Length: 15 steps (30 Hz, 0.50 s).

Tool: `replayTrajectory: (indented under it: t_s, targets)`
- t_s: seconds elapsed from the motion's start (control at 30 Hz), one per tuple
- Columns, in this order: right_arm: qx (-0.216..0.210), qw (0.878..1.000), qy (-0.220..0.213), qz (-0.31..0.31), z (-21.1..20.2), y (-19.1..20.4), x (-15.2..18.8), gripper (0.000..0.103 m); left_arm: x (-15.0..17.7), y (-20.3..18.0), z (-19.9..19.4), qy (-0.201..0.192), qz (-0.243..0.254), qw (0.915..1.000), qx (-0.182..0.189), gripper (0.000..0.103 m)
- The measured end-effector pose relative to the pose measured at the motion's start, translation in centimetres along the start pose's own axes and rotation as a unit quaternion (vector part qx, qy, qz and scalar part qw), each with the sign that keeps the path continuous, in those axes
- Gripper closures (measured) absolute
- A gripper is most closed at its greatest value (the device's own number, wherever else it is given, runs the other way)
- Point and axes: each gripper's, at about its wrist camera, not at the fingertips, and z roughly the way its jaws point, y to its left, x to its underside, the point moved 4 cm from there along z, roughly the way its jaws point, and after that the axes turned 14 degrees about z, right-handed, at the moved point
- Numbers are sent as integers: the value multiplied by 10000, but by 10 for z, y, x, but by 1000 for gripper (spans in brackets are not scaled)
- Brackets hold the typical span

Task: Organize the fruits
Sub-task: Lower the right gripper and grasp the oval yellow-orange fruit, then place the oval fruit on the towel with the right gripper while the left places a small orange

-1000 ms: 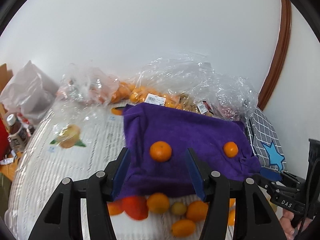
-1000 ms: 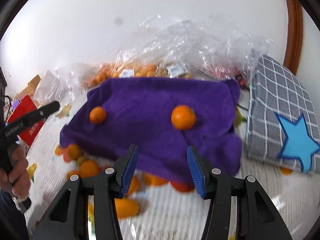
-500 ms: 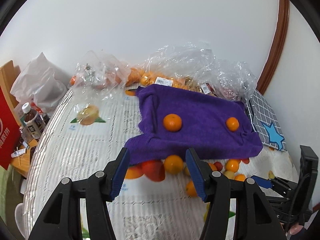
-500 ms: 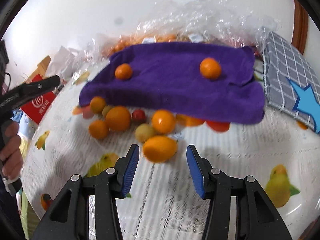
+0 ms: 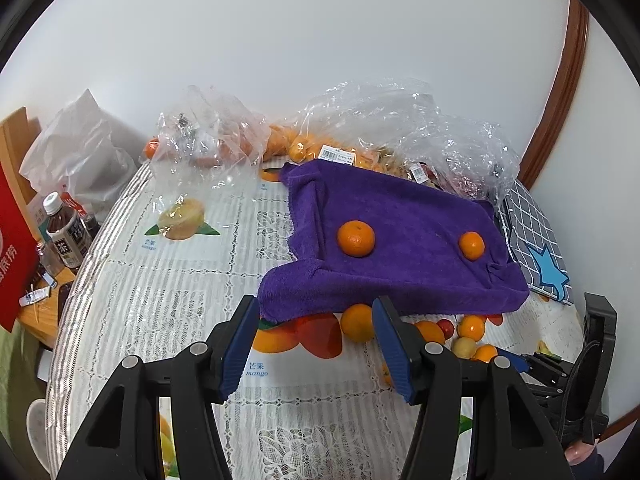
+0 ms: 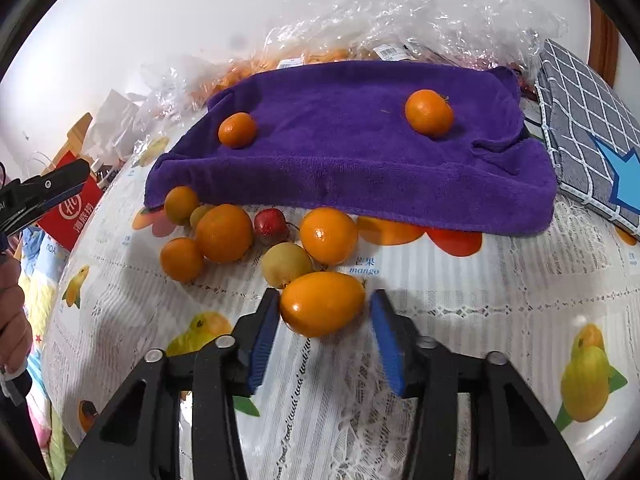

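Fingers of the right gripper (image 6: 323, 336) are spread around an oval orange fruit (image 6: 322, 304) at lower centre, the left pad touching it, the right pad apart. Fingers of the left gripper (image 5: 316, 344) are parted and empty. Two mandarins (image 6: 429, 113) are seen on the purple towel (image 6: 360, 152) above.

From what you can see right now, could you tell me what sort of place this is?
Probably a home dining table: a mango-print tablecloth, clear plastic grocery bags of fruit against the wall, and a drink bottle on a side table.
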Motion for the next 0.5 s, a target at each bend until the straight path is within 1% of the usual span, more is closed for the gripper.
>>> replayTrajectory:
  t_s: [0.13, 0.27, 0.37, 0.5]
  targets:
    - [19, 10000, -58, -40, 0, 1, 0, 60, 2, -5, 12, 115, 56, 9998, 136, 47]
    - [40, 9999, -99, 104, -9, -7, 0, 60, 3, -13, 28, 219, 37, 9993, 314, 47]
    - [129, 9995, -229, 202, -21, -17, 0, 60, 3, -18, 41, 290, -2, 9986, 432, 47]
    - [357, 9982, -426, 241, -39, -29, -4, 60, 4, -24, 60, 450, -53, 9974, 569, 47]
